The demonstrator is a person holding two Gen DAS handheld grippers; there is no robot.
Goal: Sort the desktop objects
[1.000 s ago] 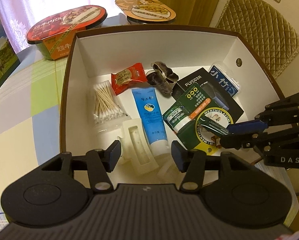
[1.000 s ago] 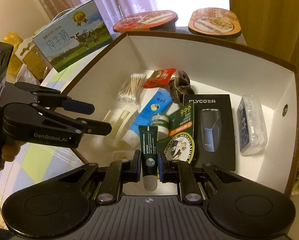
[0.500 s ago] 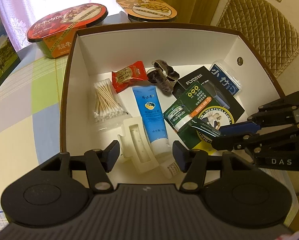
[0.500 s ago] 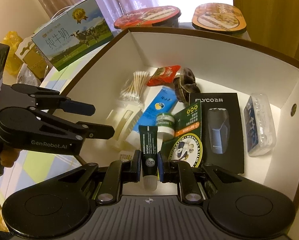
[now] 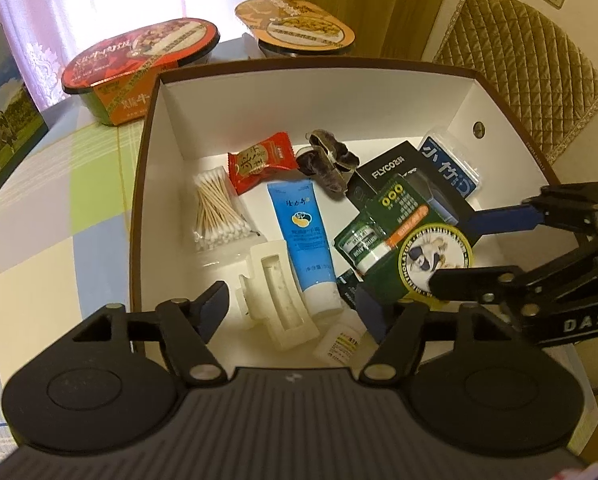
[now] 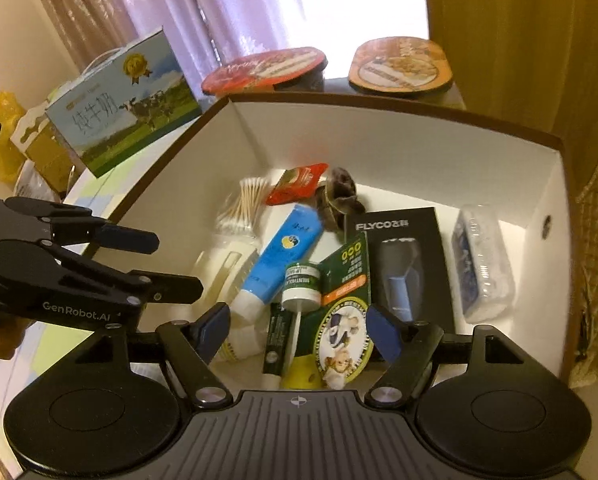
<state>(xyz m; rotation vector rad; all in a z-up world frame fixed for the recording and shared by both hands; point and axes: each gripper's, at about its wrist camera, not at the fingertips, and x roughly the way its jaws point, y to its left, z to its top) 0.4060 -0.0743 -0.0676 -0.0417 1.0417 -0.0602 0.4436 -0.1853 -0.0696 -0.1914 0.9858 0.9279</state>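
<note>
The desk [image 5: 39,208], under a checked cloth, carries a white box [image 5: 319,108] with a brown rim; beyond its far wall stand two sealed food bowls, one red [image 5: 139,64] and one orange [image 5: 295,28], and a milk carton [image 6: 123,104] stands off the box's left side.

Inside the box, a black shaver pack [image 6: 403,264] lies flat on the right, with a clear blue-printed packet [image 6: 481,264] beside it near the right wall. A green carded pack [image 6: 339,312] overlaps the shaver pack's left edge. A blue tube [image 5: 303,236] lies mid-box, a white moulded tray [image 5: 275,296] just left of it, and a bag of swabs [image 5: 215,212] further left. At the back are a red sachet [image 5: 261,162] and a dark scrunchie [image 5: 327,164].

A slim dark lip-balm tube [image 6: 277,344] lies on the box floor against the green pack, held by nothing.

The left hand-held gripper [image 5: 295,306] hovers over the near end of the box, jaws wide apart and empty. The right hand-held gripper [image 6: 299,330] hangs over the lip-balm tube, jaws also spread wide, gripping nothing.
</note>
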